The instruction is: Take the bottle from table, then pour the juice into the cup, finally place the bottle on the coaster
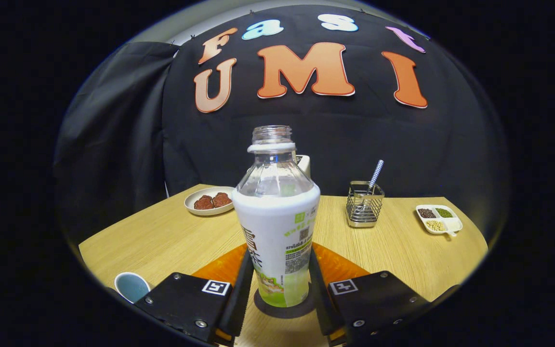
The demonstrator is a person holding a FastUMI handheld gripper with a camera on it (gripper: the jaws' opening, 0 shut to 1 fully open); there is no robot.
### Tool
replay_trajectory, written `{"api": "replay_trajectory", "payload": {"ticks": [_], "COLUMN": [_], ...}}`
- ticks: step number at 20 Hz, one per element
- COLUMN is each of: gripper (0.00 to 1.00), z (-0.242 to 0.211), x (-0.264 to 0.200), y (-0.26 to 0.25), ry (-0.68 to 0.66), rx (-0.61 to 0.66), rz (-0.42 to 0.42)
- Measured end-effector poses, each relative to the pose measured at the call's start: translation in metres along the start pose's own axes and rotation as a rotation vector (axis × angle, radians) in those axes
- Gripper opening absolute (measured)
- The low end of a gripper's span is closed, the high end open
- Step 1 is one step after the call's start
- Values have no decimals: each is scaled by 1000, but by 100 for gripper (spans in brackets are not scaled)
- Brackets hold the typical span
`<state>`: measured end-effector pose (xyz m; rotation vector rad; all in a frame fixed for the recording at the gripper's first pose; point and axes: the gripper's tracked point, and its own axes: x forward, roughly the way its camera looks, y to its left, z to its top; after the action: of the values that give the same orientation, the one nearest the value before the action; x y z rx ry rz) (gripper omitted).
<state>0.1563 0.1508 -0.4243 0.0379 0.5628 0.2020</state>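
Note:
The bottle (277,226) stands upright between my fingers, uncapped, with a clear top, a white label and a little green juice at its base. My gripper (280,274) is shut on it, both fingers (244,284) pressing the lower body. The bottle's base rests on or hangs just above a dark round coaster (282,309), which lies on an orange mat (340,267). A light blue cup (132,286) stands to the left of my left finger, near the table's front edge.
On the wooden table (162,241), a white plate with brown food (210,200) sits back left. A wire holder with a spoon (365,207) stands back right. Farther right lies a divided dish of beans (438,219). A white object (304,164) peeks out behind the bottle.

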Motion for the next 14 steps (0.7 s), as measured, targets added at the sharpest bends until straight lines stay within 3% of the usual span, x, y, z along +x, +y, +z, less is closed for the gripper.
{"api": "replay_trajectory", "payload": {"ticks": [14], "gripper": [64], "z": [-22], "x": [0], "y": [-4], "ry": [31], "rx": [5], "rz": [-10]}}
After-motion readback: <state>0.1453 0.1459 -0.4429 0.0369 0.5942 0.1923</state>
